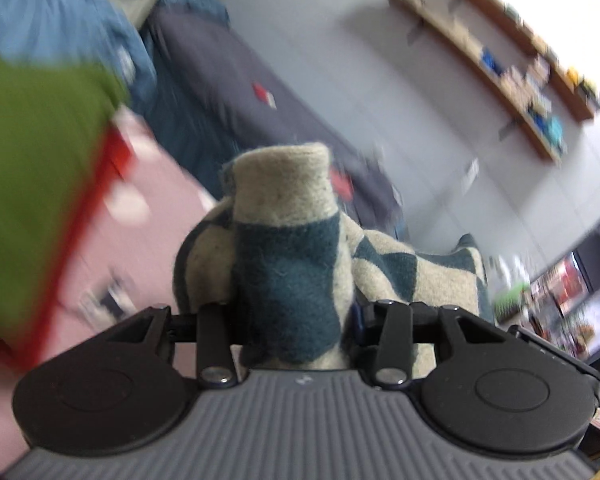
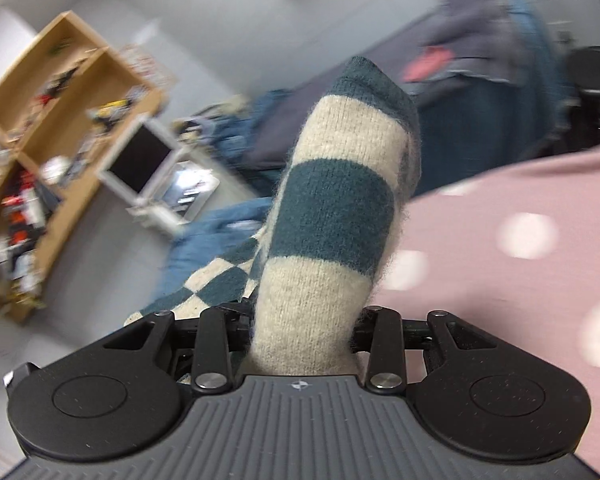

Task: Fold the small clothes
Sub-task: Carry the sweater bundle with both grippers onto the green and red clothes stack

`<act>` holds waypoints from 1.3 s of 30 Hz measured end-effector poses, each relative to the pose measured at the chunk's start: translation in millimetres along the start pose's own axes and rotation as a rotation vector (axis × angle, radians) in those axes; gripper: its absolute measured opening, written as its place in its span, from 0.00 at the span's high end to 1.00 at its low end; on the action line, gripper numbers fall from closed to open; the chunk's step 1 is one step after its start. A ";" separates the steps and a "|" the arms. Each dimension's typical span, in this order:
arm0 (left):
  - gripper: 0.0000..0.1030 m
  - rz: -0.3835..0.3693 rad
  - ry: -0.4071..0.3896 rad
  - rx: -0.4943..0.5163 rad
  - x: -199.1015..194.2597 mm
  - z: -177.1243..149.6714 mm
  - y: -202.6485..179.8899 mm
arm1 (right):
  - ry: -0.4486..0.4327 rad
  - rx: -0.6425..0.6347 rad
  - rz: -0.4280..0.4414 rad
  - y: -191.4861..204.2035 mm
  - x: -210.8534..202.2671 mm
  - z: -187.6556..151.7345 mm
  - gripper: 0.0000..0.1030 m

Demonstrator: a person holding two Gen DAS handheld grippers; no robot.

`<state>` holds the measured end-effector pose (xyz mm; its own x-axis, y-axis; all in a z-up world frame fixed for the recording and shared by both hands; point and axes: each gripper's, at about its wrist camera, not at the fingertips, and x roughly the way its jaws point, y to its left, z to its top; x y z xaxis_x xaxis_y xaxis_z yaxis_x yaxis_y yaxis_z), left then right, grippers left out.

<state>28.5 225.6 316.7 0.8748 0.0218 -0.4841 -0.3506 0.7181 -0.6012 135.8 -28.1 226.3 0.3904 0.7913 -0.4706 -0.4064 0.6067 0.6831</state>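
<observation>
Checkered knit garment held by both grippers

Left gripper [image 1: 296, 312] and right gripper [image 2: 304, 320] are each clamped on the teal-and-cream knit garment [image 1: 288, 264] above the pink dotted cloth [image 2: 520, 256].

The knit garment [image 1: 288, 256] is cream with dark teal checks and bands. The cloth [image 2: 512, 248] is pink with white dots. A green fabric [image 1: 32, 168] has a red edge [image 1: 88, 204]. The bedding [image 1: 228, 80] is dark navy; the shelves [image 2: 72, 92] are light wood.
</observation>
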 end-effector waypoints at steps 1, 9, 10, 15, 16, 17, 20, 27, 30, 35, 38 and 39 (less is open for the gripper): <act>0.60 0.011 -0.036 -0.003 -15.1 14.8 7.6 | 0.007 -0.016 0.040 13.8 11.6 2.8 0.39; 0.58 0.145 -0.282 -0.127 -131.6 101.4 90.6 | 0.143 -0.132 0.327 139.9 110.8 -1.5 0.39; 0.58 0.165 -0.299 -0.148 -141.1 108.7 104.4 | 0.167 -0.143 0.350 152.4 122.7 -6.6 0.39; 0.58 0.209 -0.294 -0.301 -155.6 114.8 171.5 | 0.304 -0.113 0.363 177.4 172.7 -38.9 0.39; 0.58 0.224 -0.280 -0.321 -153.1 110.0 182.4 | 0.329 -0.101 0.352 174.6 181.2 -44.4 0.39; 0.58 0.239 -0.271 -0.340 -149.4 104.9 190.3 | 0.357 -0.090 0.335 171.2 189.8 -49.7 0.39; 0.51 0.254 -0.248 -0.389 -143.4 89.7 210.1 | 0.427 -0.045 0.288 156.9 204.6 -64.9 0.39; 0.36 0.209 -0.220 -0.465 -130.1 80.6 231.4 | 0.395 0.062 0.251 138.0 203.4 -62.4 0.38; 0.29 0.268 -0.212 -0.458 -135.3 81.7 228.2 | 0.403 0.019 0.246 150.1 207.3 -59.4 0.38; 0.11 0.351 -0.198 -0.500 -152.3 71.3 237.7 | 0.440 0.057 0.247 137.9 214.8 -64.9 0.22; 0.07 0.399 -0.199 -0.529 -165.0 67.9 243.6 | 0.388 0.009 0.237 140.2 203.4 -60.9 0.01; 0.07 0.407 -0.203 -0.528 -168.2 69.1 244.0 | 0.357 -0.030 0.205 142.8 198.3 -57.8 0.00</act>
<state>-181.1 445.2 295.4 0.6664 0.3839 -0.6392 -0.7347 0.1919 -0.6507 107.4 219.8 198.3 -0.0106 0.8694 -0.4940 -0.4720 0.4312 0.7689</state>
